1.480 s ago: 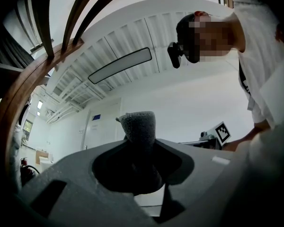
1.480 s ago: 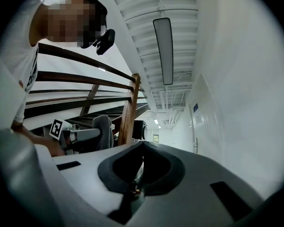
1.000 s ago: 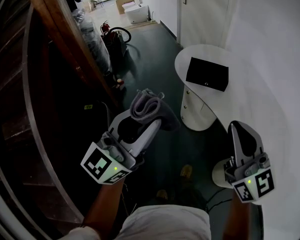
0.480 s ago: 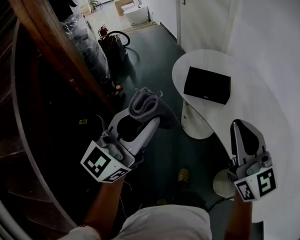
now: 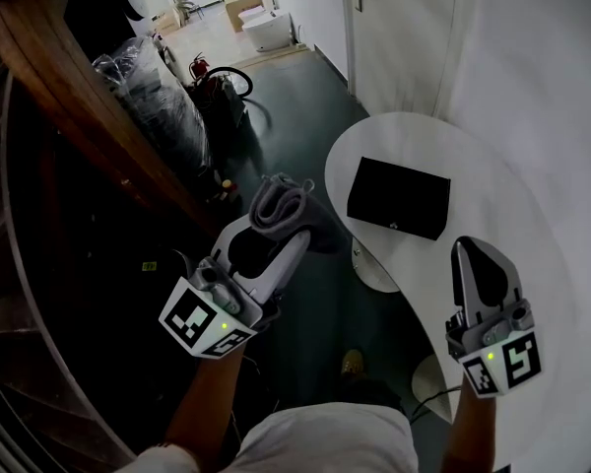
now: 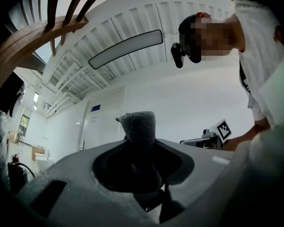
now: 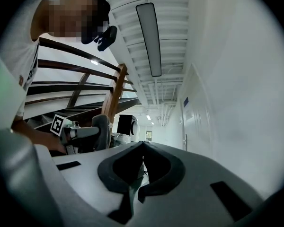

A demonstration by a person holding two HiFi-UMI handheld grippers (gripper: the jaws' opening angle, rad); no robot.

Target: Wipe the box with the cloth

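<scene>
A flat black box [image 5: 398,197] lies on a white rounded table [image 5: 492,205] at the right of the head view. My left gripper [image 5: 276,227] is shut on a folded grey cloth [image 5: 282,208], which sticks up past its jaws over the dark floor, left of the table's edge. In the left gripper view the grey cloth [image 6: 138,126] rises between the jaws. My right gripper [image 5: 465,247] hangs over the table's near part, below and right of the box, with its jaws shut and nothing between them. The right gripper [image 7: 142,144] points slightly upward along the wall.
A wooden stair rail [image 5: 69,77] runs along the left. Black bags [image 5: 163,106] and a red fire extinguisher [image 5: 201,64] stand on the dark green floor [image 5: 286,97]. A white door [image 5: 394,28] and wall are behind the table. A white round base [image 5: 428,372] sits under it.
Both grippers have moved forward together with the person. The table and box now lie closer and lower in the head view; the right gripper is now over the tabletop.
</scene>
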